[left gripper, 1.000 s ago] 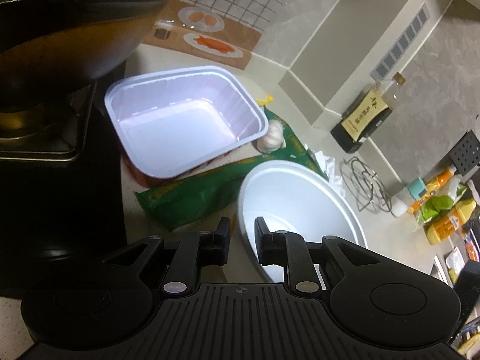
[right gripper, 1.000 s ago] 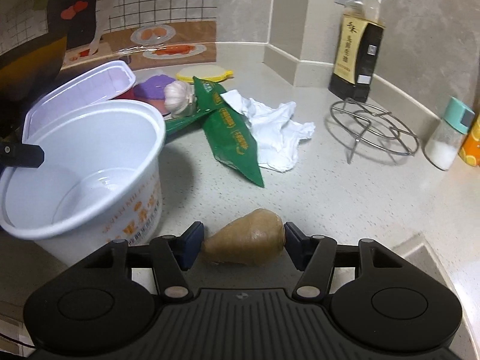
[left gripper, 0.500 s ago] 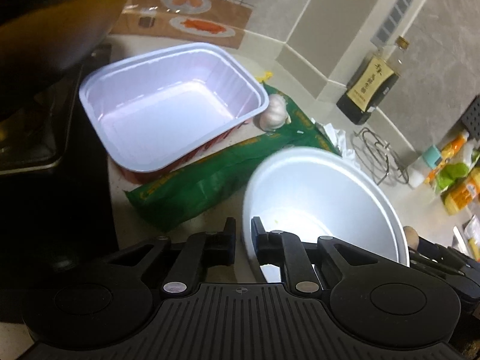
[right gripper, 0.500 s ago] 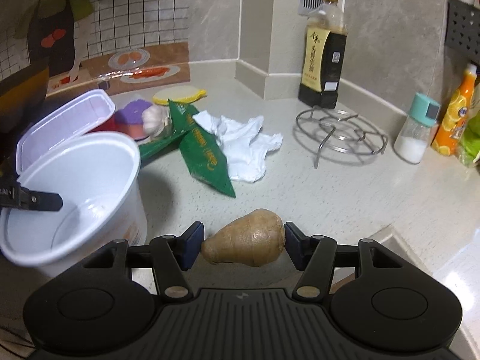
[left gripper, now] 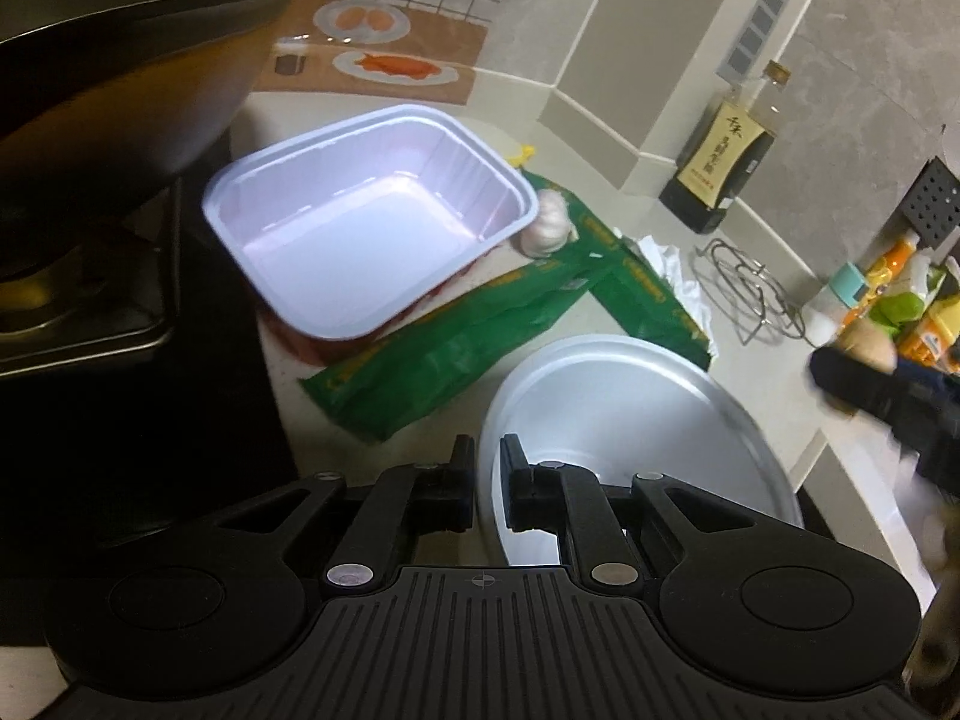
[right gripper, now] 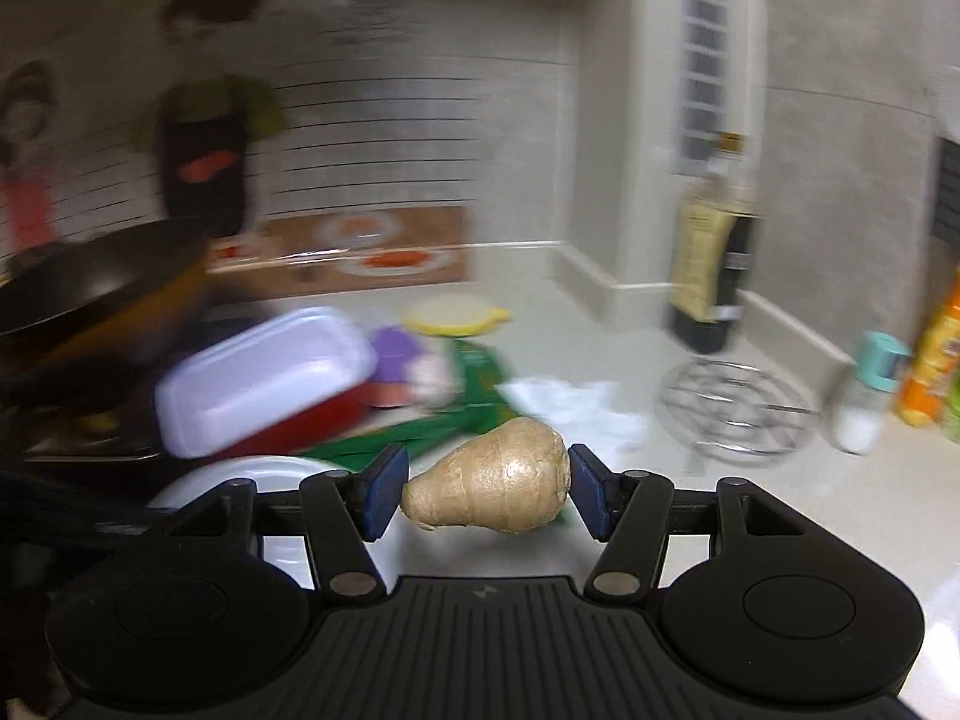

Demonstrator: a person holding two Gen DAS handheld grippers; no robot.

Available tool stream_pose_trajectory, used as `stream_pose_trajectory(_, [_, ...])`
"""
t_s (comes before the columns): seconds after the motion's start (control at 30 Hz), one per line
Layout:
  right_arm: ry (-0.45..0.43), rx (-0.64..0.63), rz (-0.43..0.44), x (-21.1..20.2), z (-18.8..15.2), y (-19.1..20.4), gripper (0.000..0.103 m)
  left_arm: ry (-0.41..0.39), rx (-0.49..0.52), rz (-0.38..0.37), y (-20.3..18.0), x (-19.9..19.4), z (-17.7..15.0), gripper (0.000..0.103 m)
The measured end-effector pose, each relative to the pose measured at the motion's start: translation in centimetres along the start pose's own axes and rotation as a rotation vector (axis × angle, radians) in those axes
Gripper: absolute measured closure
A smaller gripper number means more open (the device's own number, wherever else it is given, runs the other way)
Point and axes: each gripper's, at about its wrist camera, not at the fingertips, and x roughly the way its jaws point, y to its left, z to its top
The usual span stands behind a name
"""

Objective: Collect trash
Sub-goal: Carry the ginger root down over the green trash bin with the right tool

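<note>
My left gripper (left gripper: 487,468) is shut on the rim of a white round paper bowl (left gripper: 630,414), which is empty inside. My right gripper (right gripper: 485,489) is shut on a tan piece of ginger (right gripper: 492,489) and holds it raised above the counter; it shows blurred at the right of the left wrist view (left gripper: 870,384). On the counter lie a white rectangular tray (left gripper: 372,222) on a red one, green wrappers (left gripper: 480,324), a garlic bulb (left gripper: 546,222) and crumpled white tissue (right gripper: 576,405). The bowl's rim shows low left in the right wrist view (right gripper: 240,477).
A black wok (left gripper: 120,60) sits on the stove at the left. A dark sauce bottle (left gripper: 726,162), a wire trivet (left gripper: 750,288), a salt shaker (right gripper: 864,396) and orange bottles (right gripper: 936,354) stand at the right. A yellow lid (right gripper: 450,315) lies at the back.
My right gripper has risen with the ginger and moved towards the bowl, its view now blurred. My left gripper has pulled the bowl nearer, away from the tray.
</note>
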Motion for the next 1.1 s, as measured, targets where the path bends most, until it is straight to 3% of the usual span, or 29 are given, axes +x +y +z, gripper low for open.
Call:
stream_pose_trajectory(0.1, [0.031,-0.052,0.074,0.6,-0.6,2.8,0.045,0.001,-0.004,0.005,0.6,-0.3,0.0,0.090])
stream_pose_trajectory(0.23, [0.081,-0.089,0.111,1.8,-1.6,5.3,0.045,0.002,-0.007,0.005,1.2,-0.6,0.0,0.090])
stream_pose_trajectory(0.5, [0.047,0.004,0.055,0.2,-1.3,4.6,0.045,0.052,-0.033,-0.072,1.9,0.7,-0.1,0.093])
stream_pose_trajectory(0.7, [-0.067,0.155,-0.148,-5.1,-1.8,-0.3,0.045,0.020,0.130,-0.158,-2.5,0.5,1.9,0.092])
stream_pose_trajectory(0.83, [-0.083,0.257,-0.372,-9.2,-4.7,-4.1,0.045,0.048,0.295,-0.270,-7.8,0.7,0.8,0.092])
stream_pose_trajectory(0.97, [-0.004,0.359,-0.555,-12.3,-9.3,-7.4,0.045,0.188,0.439,-0.379,-13.6,3.7,-3.8,0.092])
stream_pose_trajectory(1.1, [0.122,0.470,-0.686,-14.6,-15.0,-9.9,0.045,0.401,0.539,-0.397,-17.5,10.0,-11.2,0.092])
